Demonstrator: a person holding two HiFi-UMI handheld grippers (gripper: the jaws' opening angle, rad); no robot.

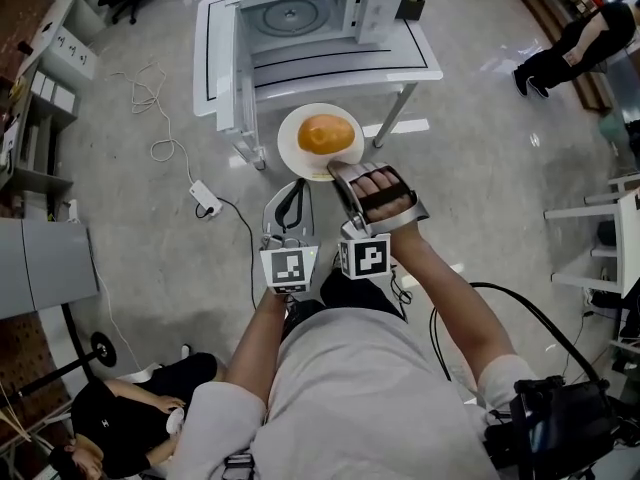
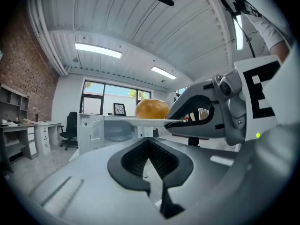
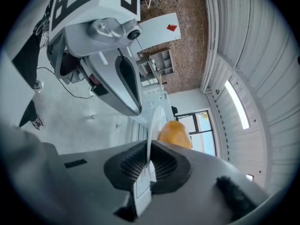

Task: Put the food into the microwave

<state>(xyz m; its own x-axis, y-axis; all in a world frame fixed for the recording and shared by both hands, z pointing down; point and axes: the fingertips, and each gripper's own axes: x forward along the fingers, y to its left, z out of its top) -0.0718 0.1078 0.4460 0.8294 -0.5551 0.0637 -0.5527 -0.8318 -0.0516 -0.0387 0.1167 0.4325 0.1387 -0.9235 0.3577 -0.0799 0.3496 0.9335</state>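
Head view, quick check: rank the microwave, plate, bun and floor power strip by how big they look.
1. microwave
2. plate
3. bun
4. power strip, which looks smallest but lies on the floor, farther from the camera, so its real size is unsure.

A workshop-like office lab: bare concrete floor (image 1: 130, 118) with a power strip (image 1: 205, 199) left of the microwave (image 1: 300, 10), an office chair (image 2: 70, 125), a brick wall (image 2: 23, 64) and ceiling strip lights (image 2: 98, 50).
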